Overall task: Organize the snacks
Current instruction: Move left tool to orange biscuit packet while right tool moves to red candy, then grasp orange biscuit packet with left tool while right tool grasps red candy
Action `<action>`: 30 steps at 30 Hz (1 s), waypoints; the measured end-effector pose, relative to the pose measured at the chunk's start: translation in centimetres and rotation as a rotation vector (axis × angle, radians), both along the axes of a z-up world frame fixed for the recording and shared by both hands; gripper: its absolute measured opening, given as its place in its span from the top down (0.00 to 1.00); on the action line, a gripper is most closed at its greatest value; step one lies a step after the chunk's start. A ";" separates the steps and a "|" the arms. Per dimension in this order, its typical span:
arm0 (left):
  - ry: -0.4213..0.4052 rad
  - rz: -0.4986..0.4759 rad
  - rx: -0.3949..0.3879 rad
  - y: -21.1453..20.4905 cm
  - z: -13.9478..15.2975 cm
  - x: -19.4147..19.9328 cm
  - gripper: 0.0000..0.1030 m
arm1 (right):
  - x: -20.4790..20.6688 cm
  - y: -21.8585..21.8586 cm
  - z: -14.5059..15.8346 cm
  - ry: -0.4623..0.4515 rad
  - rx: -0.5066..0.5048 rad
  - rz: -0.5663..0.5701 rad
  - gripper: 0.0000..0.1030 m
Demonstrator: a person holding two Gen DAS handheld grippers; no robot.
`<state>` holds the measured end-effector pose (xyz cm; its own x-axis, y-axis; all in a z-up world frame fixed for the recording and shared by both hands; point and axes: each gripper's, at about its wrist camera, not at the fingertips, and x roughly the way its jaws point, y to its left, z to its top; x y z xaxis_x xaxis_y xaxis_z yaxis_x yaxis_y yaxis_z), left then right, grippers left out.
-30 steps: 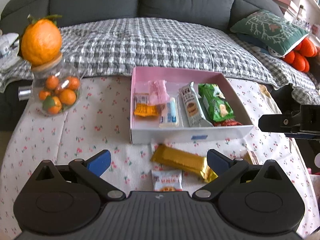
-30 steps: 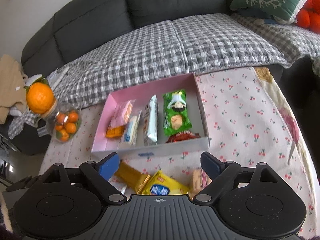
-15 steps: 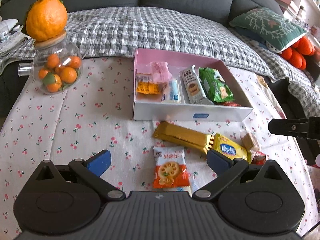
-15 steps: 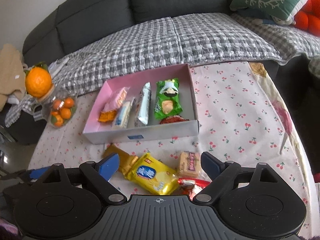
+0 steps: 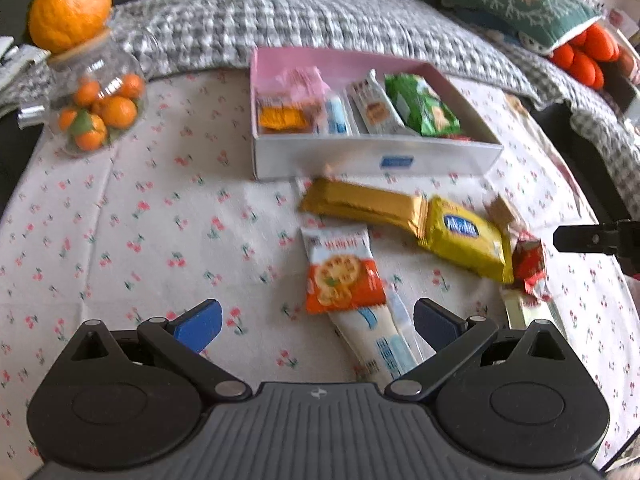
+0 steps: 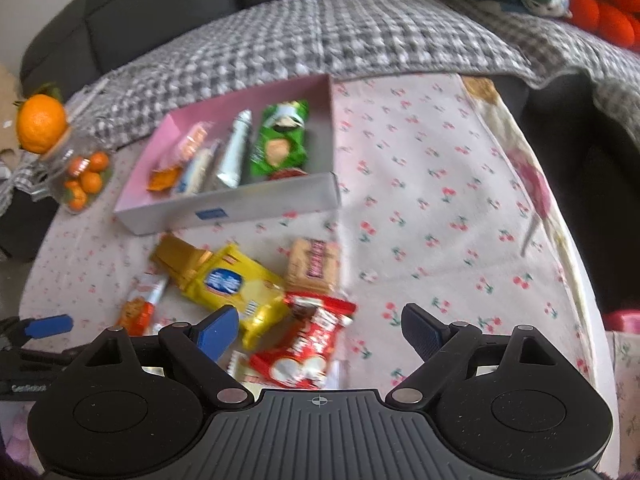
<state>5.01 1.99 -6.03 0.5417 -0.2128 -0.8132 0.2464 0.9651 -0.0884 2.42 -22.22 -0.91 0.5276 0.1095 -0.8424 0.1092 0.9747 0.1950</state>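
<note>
A pink-lined box [image 5: 376, 158] [image 6: 224, 210] on the cherry-print tablecloth holds several snack packets, among them a green bag [image 5: 420, 106] [image 6: 282, 142]. Loose in front of it lie a gold bar [image 5: 360, 200] [image 6: 178, 254], a yellow pack [image 5: 464, 236] [image 6: 236, 284], an orange-white biscuit pack [image 5: 342, 272] [image 6: 138, 312], a white-blue tube pack [image 5: 380, 344], a tan biscuit pack [image 6: 314, 266] and a red wrapper [image 6: 308, 344] [image 5: 528, 264]. My left gripper [image 5: 318, 322] is open and empty above the orange biscuit pack. My right gripper [image 6: 320, 328] is open and empty above the red wrapper.
A glass jar of small oranges [image 5: 96, 108] [image 6: 82, 178] with a big orange on its lid [image 5: 70, 6] stands at the table's far left. A grey sofa with a checked blanket [image 5: 312, 12] lies behind the table. The table's right edge [image 6: 576, 264] drops off beside the sofa.
Both grippers have pulled back and tilted down, so more loose snacks in front of the box have come into view. Both stay open. No snack has moved.
</note>
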 end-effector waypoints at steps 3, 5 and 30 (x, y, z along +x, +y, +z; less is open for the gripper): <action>0.017 0.006 -0.002 -0.3 -0.3 0.2 0.01 | 0.1 -0.5 -0.5 0.015 0.015 -0.022 0.12; 0.016 0.011 -0.006 -0.5 -0.5 0.5 0.01 | 0.3 -0.8 -0.8 0.022 0.022 -0.041 0.12; 0.100 0.097 -0.069 -1.3 -1.5 3.9 0.56 | 5.0 -1.1 -3.9 0.115 0.116 -0.175 0.20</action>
